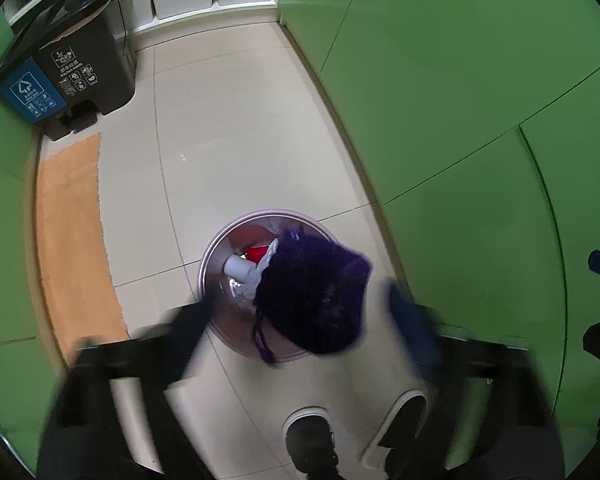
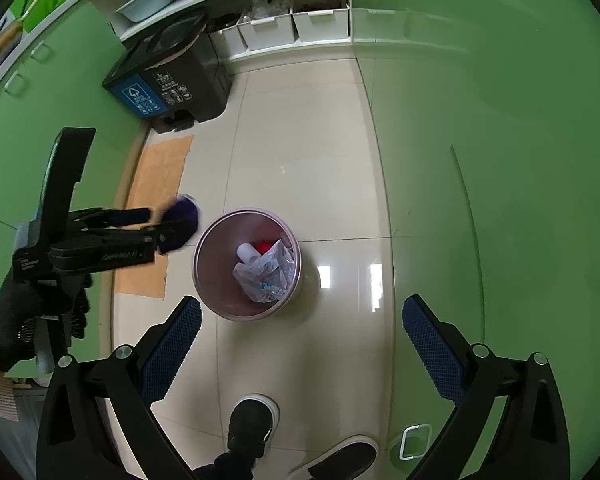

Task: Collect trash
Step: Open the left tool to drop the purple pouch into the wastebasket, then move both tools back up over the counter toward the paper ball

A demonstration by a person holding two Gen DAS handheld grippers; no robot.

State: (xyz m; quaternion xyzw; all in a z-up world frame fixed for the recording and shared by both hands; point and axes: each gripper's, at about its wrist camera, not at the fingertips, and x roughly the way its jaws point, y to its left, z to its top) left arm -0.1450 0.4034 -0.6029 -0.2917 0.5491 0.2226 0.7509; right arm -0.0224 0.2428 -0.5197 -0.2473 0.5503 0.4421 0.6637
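Purple drawstring pouch [image 1: 316, 300] seems to sit loose between the spread, motion-blurred fingers of the left gripper [image 1: 304, 312], above the open mouth of the round waste bin [image 2: 212, 276] on the tiled floor; whether a finger touches it is unclear. Its cord dangles toward the near rim. The right gripper [image 2: 300, 344], fingers wide apart and empty, hangs nearer the person's shoes, so the left is the closer one.
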